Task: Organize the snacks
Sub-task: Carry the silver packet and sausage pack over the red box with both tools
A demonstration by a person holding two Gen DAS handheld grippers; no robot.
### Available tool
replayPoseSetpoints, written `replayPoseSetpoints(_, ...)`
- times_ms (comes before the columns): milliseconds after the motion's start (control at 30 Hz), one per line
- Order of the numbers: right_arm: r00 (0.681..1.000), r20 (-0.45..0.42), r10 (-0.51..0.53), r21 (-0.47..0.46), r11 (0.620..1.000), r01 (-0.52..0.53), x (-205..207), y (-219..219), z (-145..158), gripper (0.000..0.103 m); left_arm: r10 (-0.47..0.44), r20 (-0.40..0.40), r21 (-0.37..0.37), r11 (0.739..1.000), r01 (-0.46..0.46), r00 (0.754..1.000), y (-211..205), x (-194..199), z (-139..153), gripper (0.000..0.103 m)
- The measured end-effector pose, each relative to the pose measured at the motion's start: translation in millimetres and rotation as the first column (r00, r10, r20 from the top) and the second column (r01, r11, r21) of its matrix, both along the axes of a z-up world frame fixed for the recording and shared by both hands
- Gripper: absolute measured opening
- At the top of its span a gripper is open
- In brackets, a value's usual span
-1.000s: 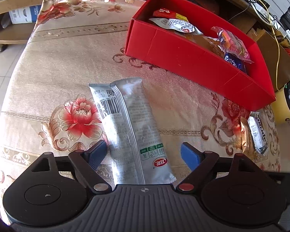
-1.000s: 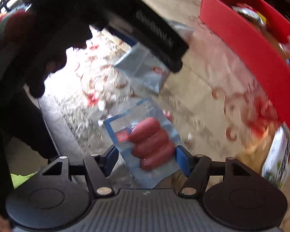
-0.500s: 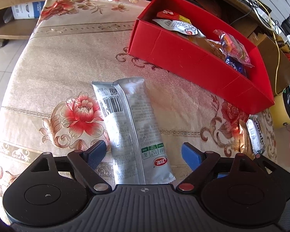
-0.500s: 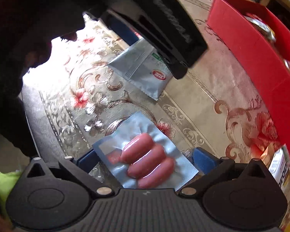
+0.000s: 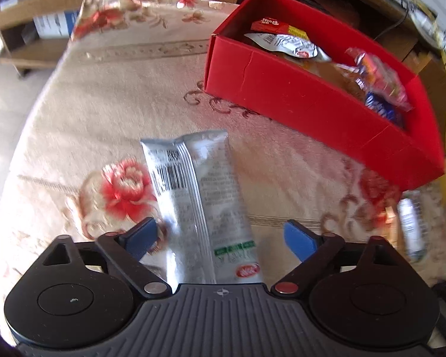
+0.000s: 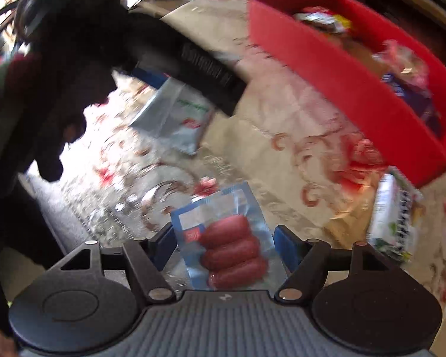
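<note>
Right wrist view shows the right gripper (image 6: 224, 245) closing in around a sausage pack (image 6: 226, 247) on the worktop (image 6: 282, 125), though I can't tell if the pads bite yet. The left gripper (image 5: 221, 238) stands spread over a silver snack packet (image 5: 199, 196), not pinching. I'd squeeze each pack across its middle, then lift clear before swinging to the red box (image 5: 297, 98).

Flat on the floral tablecloth (image 5: 110, 98) – silver snack packet (image 5: 197, 196), barcode up; clear pack of 3 sausages (image 6: 227, 247); red box (image 5: 306, 104), snack-filled, toward far edge.
</note>
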State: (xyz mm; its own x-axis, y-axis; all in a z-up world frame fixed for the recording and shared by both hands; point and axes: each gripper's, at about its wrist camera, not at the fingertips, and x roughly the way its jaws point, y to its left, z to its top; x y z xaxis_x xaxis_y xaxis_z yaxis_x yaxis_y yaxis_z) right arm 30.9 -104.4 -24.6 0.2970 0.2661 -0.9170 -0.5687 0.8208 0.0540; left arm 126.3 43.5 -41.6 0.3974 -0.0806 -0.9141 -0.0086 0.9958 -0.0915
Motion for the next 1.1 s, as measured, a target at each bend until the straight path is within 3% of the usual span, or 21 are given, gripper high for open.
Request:
replayPoseSetpoints(133,0.998,0.041,-0.053,0.043,0.998,0.052,2,-16,14,0.069,-0.025,0.034,0.114,0.993,0.021,0.999,-11,-1,2,0.066)
replayPoseSetpoints(333,0.989,0.091,-0.119,0.082,0.990,0.112,17,-20,22,0.069,-0.040,0.047,0.095,0.995,0.035,0.998,-13,-4,11,0.052)
replayPoseSetpoints(467,0.982,0.103,-0.156,0.102,0.984,0.145,25,-24,29,0.069,-0.062,0.071,0.082,0.995,0.056,0.996,-19,-5,22,0.051)
replayPoseSetpoints(700,0.967,0.119,-0.227,0.131,0.969,0.211,42,-34,37,0.069,-0.065,0.104,-0.016,0.998,0.067,0.992,-19,-4,33,0.050)
replayPoseSetpoints(1100,0.895,0.176,-0.409,0.187,0.907,0.377,101,-51,63,0.069,-0.103,0.184,-0.088,0.989,0.121,0.978,-39,24,62,0.050)
